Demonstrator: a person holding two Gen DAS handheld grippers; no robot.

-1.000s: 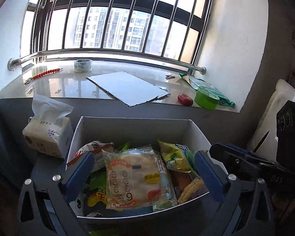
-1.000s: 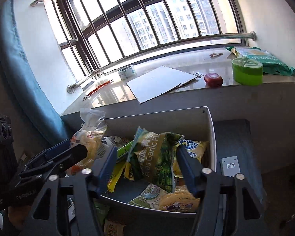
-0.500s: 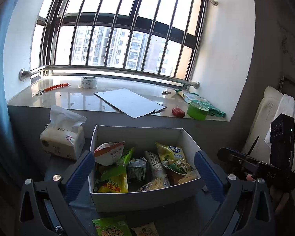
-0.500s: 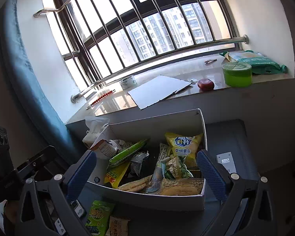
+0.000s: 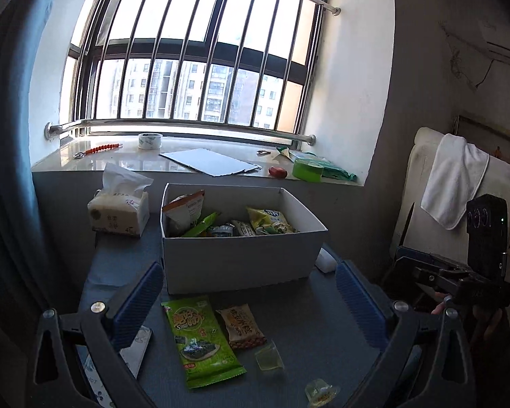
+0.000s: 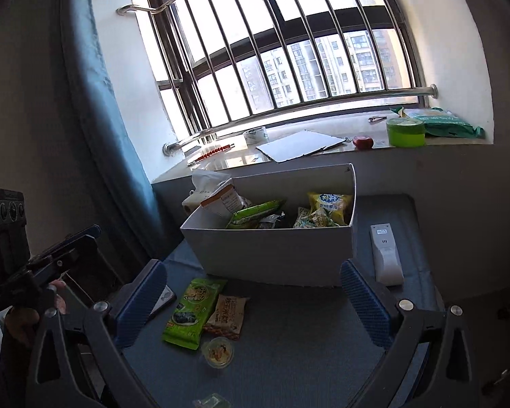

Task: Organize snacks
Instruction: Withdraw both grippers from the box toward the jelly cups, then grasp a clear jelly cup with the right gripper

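Note:
A white box holding several snack packets stands on a blue-grey table. In front of it lie a green seaweed packet, a small brown snack packet and two clear jelly cups; the right wrist view shows one jelly cup. My left gripper is open, held back from the box above the loose packets, with nothing between its fingers. My right gripper is open too, empty, and also back from the box.
A tissue pack stands left of the box, a white remote lies to its right. The windowsill behind carries a tape roll, a white board and a green tub. A white towel hangs at right.
Both grippers have pulled back and up from the box. The snack packets between their fingers a second ago are gone from them; both jaws stand wider, and the table in front has come into view.

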